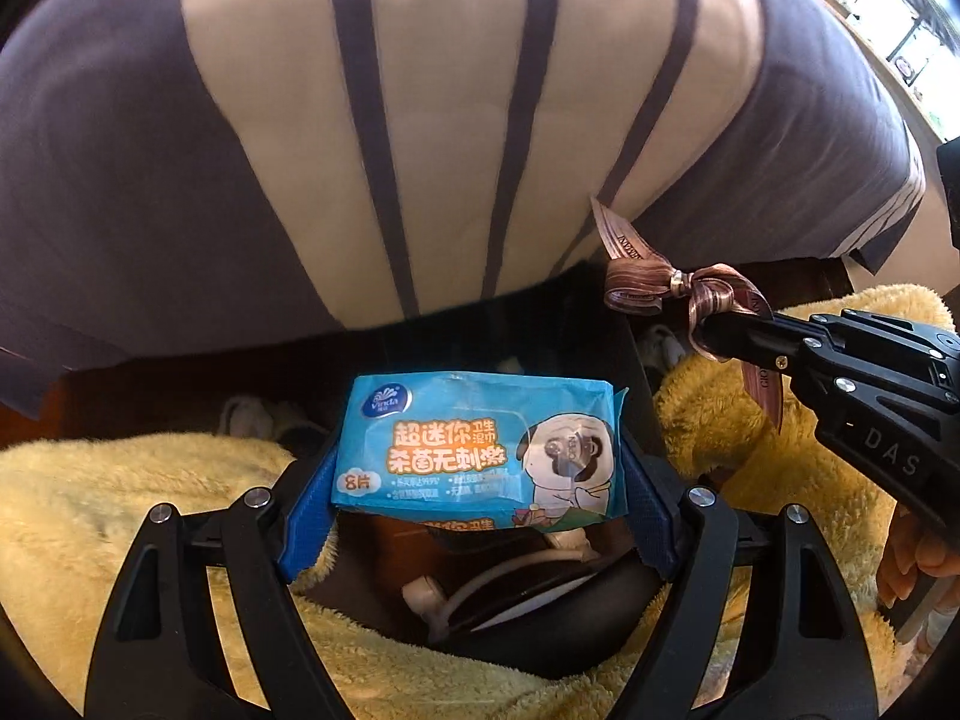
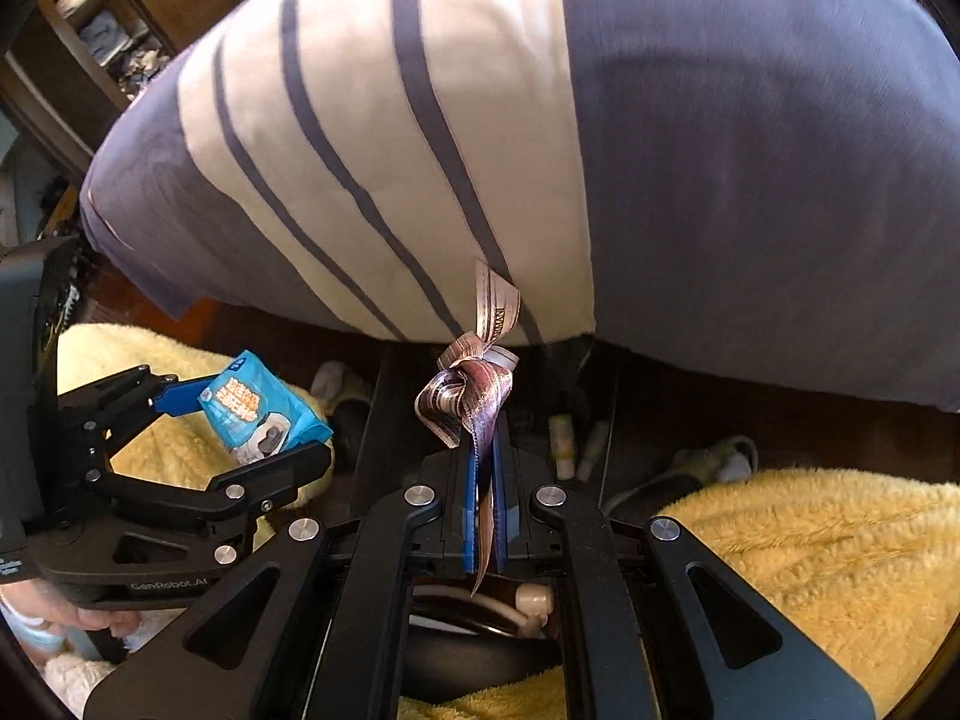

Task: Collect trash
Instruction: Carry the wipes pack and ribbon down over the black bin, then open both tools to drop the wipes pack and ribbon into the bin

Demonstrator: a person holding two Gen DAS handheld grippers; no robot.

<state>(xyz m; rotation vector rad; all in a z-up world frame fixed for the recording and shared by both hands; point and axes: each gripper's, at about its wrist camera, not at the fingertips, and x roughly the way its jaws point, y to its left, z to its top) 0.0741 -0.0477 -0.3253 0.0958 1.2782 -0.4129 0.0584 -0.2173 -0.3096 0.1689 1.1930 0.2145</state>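
Observation:
My left gripper (image 1: 480, 480) is shut on a blue wet-wipes packet (image 1: 480, 444) printed with a cartoon dog, held flat between its blue pads; it shows at the left of the right wrist view (image 2: 258, 414). My right gripper (image 2: 483, 468) is shut on a brown striped ribbon bow (image 2: 468, 396), whose tails stick up and hang down between the pads. In the left wrist view the ribbon bow (image 1: 672, 282) sits at the tip of the right gripper (image 1: 720, 330), to the right of the packet. Both are held above a black bin (image 1: 540, 630) holding white scraps.
A large grey and cream striped cushion or bedding (image 1: 390, 120) fills the upper view, close ahead. Yellow fluffy fabric (image 2: 810, 552) lies on both sides of the bin. Slippers (image 2: 708, 468) and small tubes (image 2: 564, 438) lie on the dark floor under the bedding's edge.

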